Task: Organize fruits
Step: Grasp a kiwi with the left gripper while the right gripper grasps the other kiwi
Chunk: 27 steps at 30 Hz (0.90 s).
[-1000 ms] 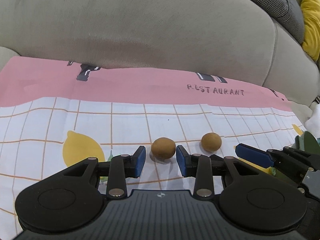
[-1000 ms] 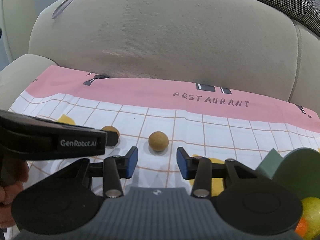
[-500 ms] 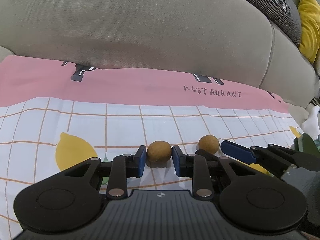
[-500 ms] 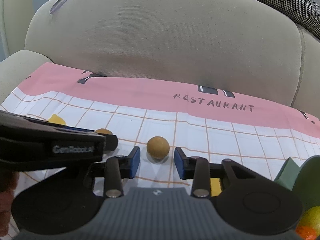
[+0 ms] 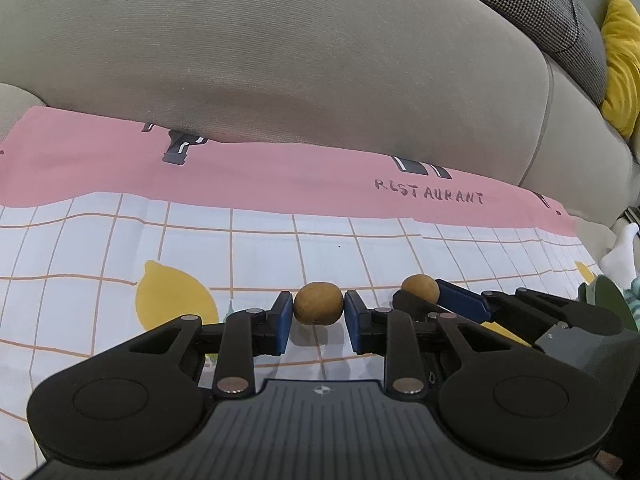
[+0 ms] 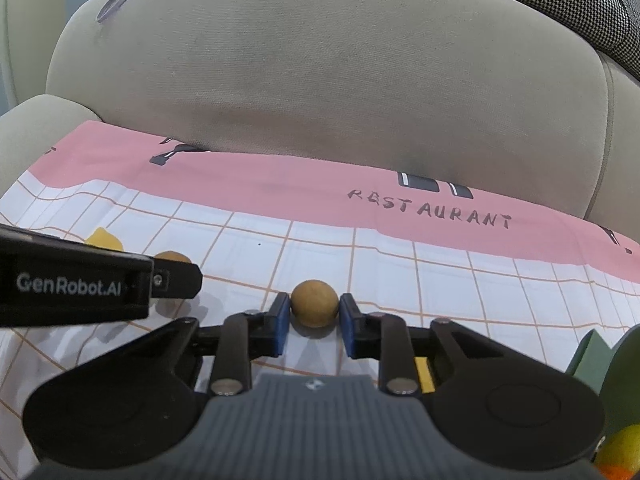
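Two small brown round fruits lie side by side on the checked cloth [image 5: 240, 248]. In the left wrist view my left gripper [image 5: 318, 314] is shut on the left brown fruit [image 5: 318, 308], its blue pads pressing both sides. Just to the right, the right gripper [image 5: 424, 298] straddles the right brown fruit [image 5: 419, 287]. In the right wrist view my right gripper [image 6: 314, 314] has its jaws closing on that right brown fruit [image 6: 314, 307], and both pads touch it. The left gripper [image 6: 172, 270] reaches in from the left, hiding most of the left brown fruit [image 6: 172, 257].
The cloth covers a sofa seat, with the beige backrest [image 5: 280, 80] close behind. A green container [image 6: 600, 360] with yellow and orange fruit [image 6: 620, 448] stands at the right edge. A yellow cushion [image 5: 620, 60] and a checked cushion [image 5: 540, 12] lie at the far right.
Both grippers closed in from open: the left pads came onto the left fruit first, then the right pads onto the right fruit. Both fruits now sit between the pads.
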Tool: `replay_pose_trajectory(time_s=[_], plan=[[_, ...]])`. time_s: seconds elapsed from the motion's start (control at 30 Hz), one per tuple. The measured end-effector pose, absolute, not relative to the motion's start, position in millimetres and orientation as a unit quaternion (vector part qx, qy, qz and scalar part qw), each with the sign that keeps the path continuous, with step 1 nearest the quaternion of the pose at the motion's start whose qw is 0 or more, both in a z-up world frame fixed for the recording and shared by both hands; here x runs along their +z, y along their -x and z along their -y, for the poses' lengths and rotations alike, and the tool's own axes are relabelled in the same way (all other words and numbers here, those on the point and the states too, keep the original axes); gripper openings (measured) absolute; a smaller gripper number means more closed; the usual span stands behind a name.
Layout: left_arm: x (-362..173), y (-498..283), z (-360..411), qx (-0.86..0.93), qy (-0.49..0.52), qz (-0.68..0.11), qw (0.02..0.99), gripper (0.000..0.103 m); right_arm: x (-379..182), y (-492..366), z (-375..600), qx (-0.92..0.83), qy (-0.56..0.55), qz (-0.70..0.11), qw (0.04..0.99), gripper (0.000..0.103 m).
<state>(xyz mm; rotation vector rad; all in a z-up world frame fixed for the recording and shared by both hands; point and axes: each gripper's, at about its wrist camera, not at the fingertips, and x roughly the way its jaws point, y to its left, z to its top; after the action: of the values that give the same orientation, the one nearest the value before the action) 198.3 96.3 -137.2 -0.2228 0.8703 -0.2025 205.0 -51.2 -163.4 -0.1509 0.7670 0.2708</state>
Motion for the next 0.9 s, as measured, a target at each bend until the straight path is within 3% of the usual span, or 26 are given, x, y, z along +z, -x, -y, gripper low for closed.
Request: replay_pose_trajectory(time_s=[0.9], plan=[[-59.7,-116.2,-64.4,-0.091,0.074,-0.39,0.914,0.031,-78.0,-120.6,80.6,0.167,0.076,-0.329,0.926,0.023]])
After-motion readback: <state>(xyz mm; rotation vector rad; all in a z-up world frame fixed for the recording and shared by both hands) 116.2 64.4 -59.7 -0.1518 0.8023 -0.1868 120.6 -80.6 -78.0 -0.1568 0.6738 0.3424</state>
